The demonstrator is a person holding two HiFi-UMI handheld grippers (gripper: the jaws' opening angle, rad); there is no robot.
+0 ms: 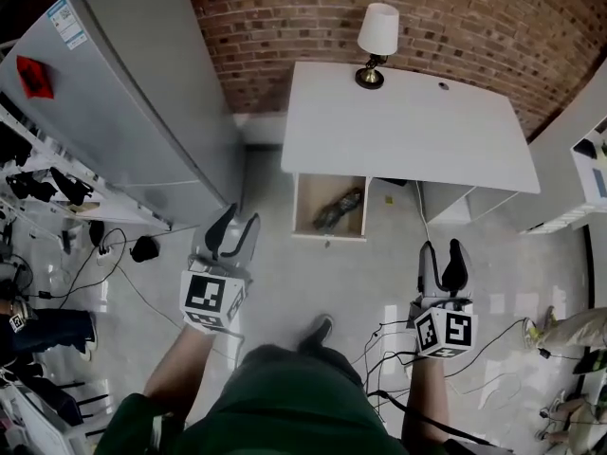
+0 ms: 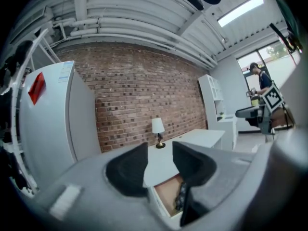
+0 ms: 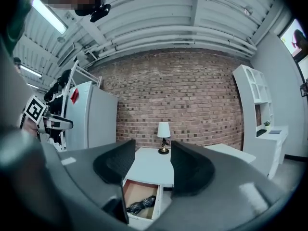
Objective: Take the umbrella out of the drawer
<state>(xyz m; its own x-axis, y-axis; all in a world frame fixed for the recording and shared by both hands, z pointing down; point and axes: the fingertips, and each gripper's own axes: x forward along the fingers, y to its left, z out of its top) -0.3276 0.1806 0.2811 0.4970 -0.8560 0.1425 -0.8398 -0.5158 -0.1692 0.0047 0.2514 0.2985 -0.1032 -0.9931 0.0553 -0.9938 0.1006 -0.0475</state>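
Observation:
A dark folded umbrella (image 1: pixel 339 210) lies in the open wooden drawer (image 1: pixel 302 207) under the white table (image 1: pixel 408 131). It also shows in the left gripper view as the umbrella (image 2: pixel 181 196) and in the right gripper view as the umbrella (image 3: pixel 142 207). My left gripper (image 1: pixel 235 224) hovers over the floor, left of the drawer and short of it. Its jaws stand close together and hold nothing (image 2: pixel 160 150). My right gripper (image 1: pixel 443 254) hangs right of the drawer, its jaws a little apart and empty (image 3: pixel 153 148). Both point level at the table.
A white lamp (image 1: pixel 377 45) stands at the table's back edge by the brick wall. A tall grey refrigerator (image 1: pixel 133 93) stands on the left, white shelving (image 1: pixel 588 178) on the right. Cables (image 1: pixel 114 254) trail over the floor at left and by my feet.

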